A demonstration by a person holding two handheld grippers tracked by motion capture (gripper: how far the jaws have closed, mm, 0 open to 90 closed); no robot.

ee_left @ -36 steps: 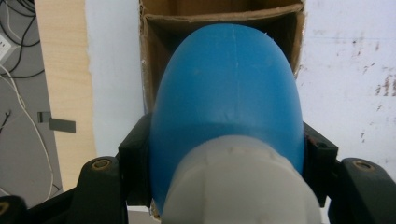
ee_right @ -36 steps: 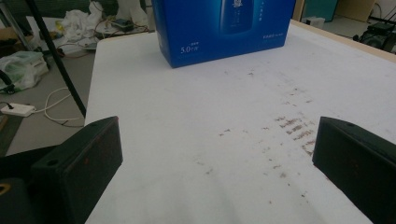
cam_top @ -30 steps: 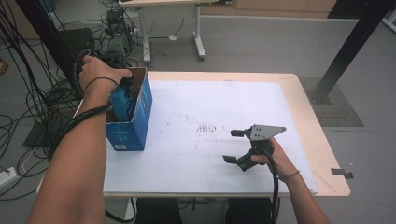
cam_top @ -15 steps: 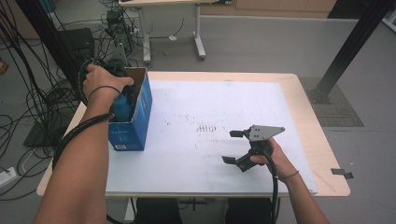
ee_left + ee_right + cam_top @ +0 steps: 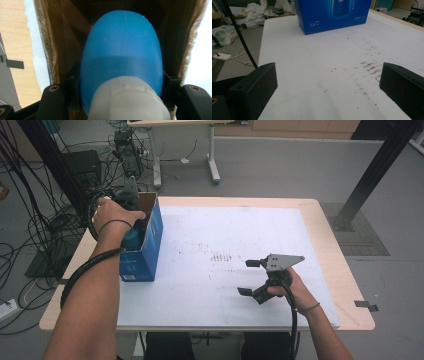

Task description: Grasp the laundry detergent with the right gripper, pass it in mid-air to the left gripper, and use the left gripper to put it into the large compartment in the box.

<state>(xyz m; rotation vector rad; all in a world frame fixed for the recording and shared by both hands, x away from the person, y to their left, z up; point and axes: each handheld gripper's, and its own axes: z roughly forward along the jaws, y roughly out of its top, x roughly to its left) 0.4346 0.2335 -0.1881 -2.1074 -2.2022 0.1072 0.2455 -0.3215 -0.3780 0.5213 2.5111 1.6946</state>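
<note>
My left tool (image 5: 131, 227) is clamped on a blue bottle (image 5: 122, 50) with a pale grey cap (image 5: 126, 100), its pads pressed against the bottle's two sides, and both sit down inside the open top of the blue box (image 5: 145, 255). The box's brown cardboard inner walls (image 5: 60, 42) close in on either side of the bottle, leaving little room around it. The box stands upright at the left edge of the surface (image 5: 200, 285), which is covered by a white sheet marked with small reddish-brown specks (image 5: 222, 256) near its middle. My right tool (image 5: 252, 277) rests well apart from the box, low over the near right part of the sheet, its jaws spread wide with nothing between them. Bare wood shows around the sheet's border. Beyond the surface the grey floor carries tangled black cables (image 5: 40, 220) at left, another desk's legs (image 5: 212, 155) farther back, and a dark slanted post (image 5: 370, 175) at right.
</note>
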